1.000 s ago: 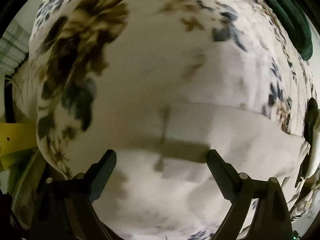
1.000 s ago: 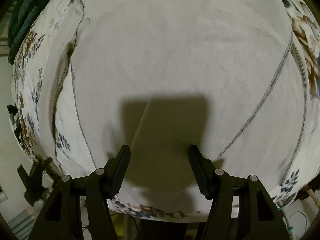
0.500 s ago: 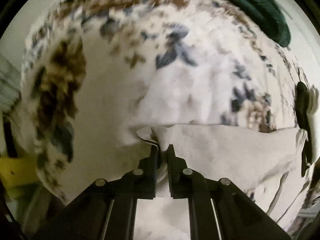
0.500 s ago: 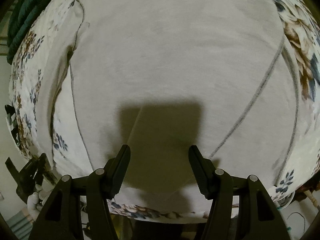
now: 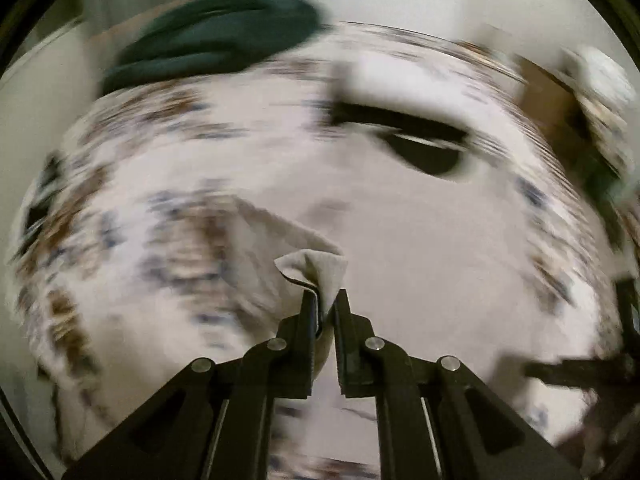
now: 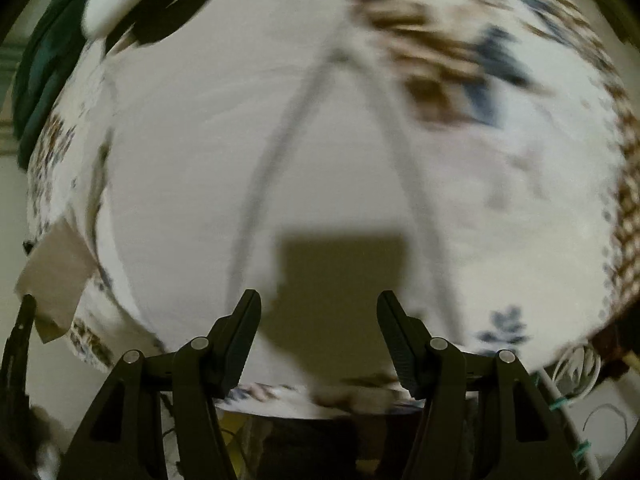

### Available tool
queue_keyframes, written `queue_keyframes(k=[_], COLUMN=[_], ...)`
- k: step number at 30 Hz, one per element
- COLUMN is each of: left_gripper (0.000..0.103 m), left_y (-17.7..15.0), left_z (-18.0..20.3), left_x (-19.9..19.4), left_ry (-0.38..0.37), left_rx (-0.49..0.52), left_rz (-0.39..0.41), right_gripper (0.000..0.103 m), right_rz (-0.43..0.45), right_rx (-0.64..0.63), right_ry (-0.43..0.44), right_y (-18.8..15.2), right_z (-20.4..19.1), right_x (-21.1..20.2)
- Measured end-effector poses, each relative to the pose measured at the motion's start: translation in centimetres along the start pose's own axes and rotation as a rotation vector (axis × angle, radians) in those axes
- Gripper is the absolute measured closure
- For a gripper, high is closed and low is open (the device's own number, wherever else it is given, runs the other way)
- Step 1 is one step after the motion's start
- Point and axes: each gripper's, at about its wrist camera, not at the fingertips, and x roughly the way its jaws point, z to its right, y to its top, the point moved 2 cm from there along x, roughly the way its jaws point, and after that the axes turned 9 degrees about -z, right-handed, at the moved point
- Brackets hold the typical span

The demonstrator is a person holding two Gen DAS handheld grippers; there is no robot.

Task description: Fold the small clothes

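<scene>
A small off-white garment [image 6: 240, 160] with thin grey seam lines lies on a floral bedsheet [image 6: 500, 80]. My left gripper [image 5: 323, 300] is shut on a corner of the garment [image 5: 312, 264] and holds it lifted above the sheet; the view is blurred by motion. My right gripper [image 6: 319, 312] is open and empty just above the garment's near part, its shadow on the cloth. The lifted corner also shows at the left edge of the right wrist view [image 6: 52, 280].
A dark green folded cloth [image 5: 216, 36] lies at the far side of the floral sheet [image 5: 120, 260]. A dark oval object [image 5: 424, 148] sits on the sheet. White cables [image 6: 576, 368] hang at the lower right beyond the bed edge.
My left gripper shut on the garment's corner and has lifted and swung it across. My right gripper has shifted over the garment and stays open.
</scene>
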Motion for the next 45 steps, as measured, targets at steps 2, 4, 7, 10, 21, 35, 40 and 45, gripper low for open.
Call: queue_keyframes(k=[2, 4, 7, 10, 21, 35, 40, 45], left_gripper=[0.097, 0.097, 0.097, 0.097, 0.06, 0.029, 0.029, 0.078], left_y=[-0.8, -2.1, -4.7, -7.4, -9.1, -11.1, -13.3, -14.6], left_z=[4.6, 9.7, 15.6, 19.9, 16.6, -5.7, -8.5, -6.7], left_x=[0.4, 0.8, 1.8, 2.9, 6.5, 7.6, 10.4, 11.7], left_ry=[-0.051, -0.091, -0.139, -0.151, -0.087, 0.025, 0.004, -0.056], left_rx=[0.097, 0.206, 0.336, 0.452, 0.384, -0.164, -0.188, -0.094], left_rz=[-0.009, -0.023, -0.059, -0.093, -0.225, -0.381, -0.47, -0.473], right_gripper=[0.04, 0.04, 0.04, 0.04, 0.04, 0.038, 0.038, 0.048], right_rz=[0.017, 0.032, 0.036, 0.039, 0.015, -0.069, -0.121, -0.124], right_rx=[0.034, 0.072, 0.133, 0.195, 0.164, 0.045, 0.016, 0.0], right_ry=[-0.007, -0.02, -0.03, -0.02, 0.098, 0.224, 0.287, 0.32], right_y=[-0.6, -1.1, -1.7, -2.3, -3.6, -1.9, -2.0, -3.0], right_z=[3.0, 6.7, 10.5, 14.1, 14.9, 10.2, 10.5, 9.6], right_x=[-0.8, -1.6, -1.9, -2.1, -1.2, 3.2, 6.9, 8.7])
